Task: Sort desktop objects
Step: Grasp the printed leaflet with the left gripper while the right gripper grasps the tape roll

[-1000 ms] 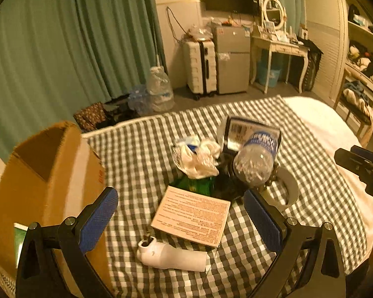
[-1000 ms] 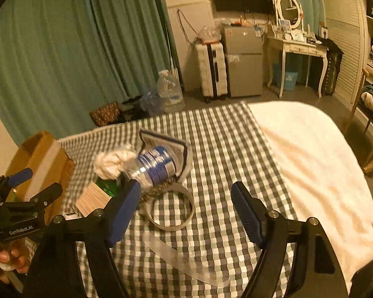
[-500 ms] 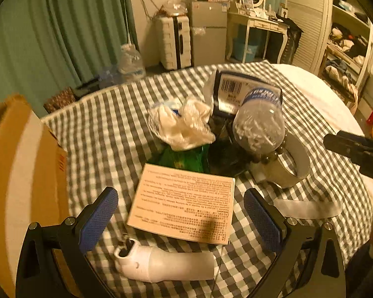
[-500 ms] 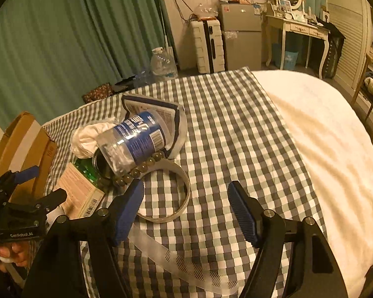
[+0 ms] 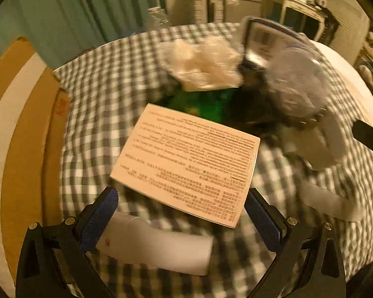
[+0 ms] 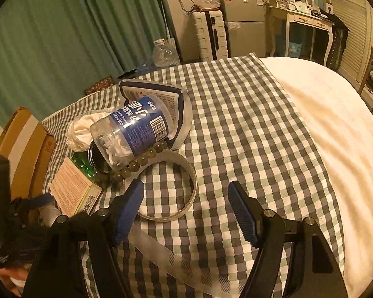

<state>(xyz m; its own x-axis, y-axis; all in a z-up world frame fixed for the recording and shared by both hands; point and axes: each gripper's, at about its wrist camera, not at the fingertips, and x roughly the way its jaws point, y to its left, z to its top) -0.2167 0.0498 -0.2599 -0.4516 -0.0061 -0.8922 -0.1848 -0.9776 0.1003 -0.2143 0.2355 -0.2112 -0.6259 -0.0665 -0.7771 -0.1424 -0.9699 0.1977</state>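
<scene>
Checked cloth (image 6: 248, 114) spread over the bed. Cardboard box (image 5: 20, 129) standing at its left edge. Clear jar (image 6: 134, 129) with blue label tipped on the pile mid-cloth, bead bracelet (image 6: 139, 160) touching its underside. Printed flat box (image 5: 186, 161) just ahead of left gripper (image 5: 184, 219), released, white tube (image 5: 156, 248) between its fingers. Right gripper (image 6: 186, 213) released over grey ring (image 6: 171, 186).

Left wrist view pretty smeared: plastic jar (image 5: 295, 84) and crumpled white bag (image 5: 203, 62) just blurs, box print (image 5: 186, 161) unreadable. White tube (image 5: 156, 250) half behind finger. Right wrist view: clear strip (image 6: 181, 263) disappears under gripper frame.
</scene>
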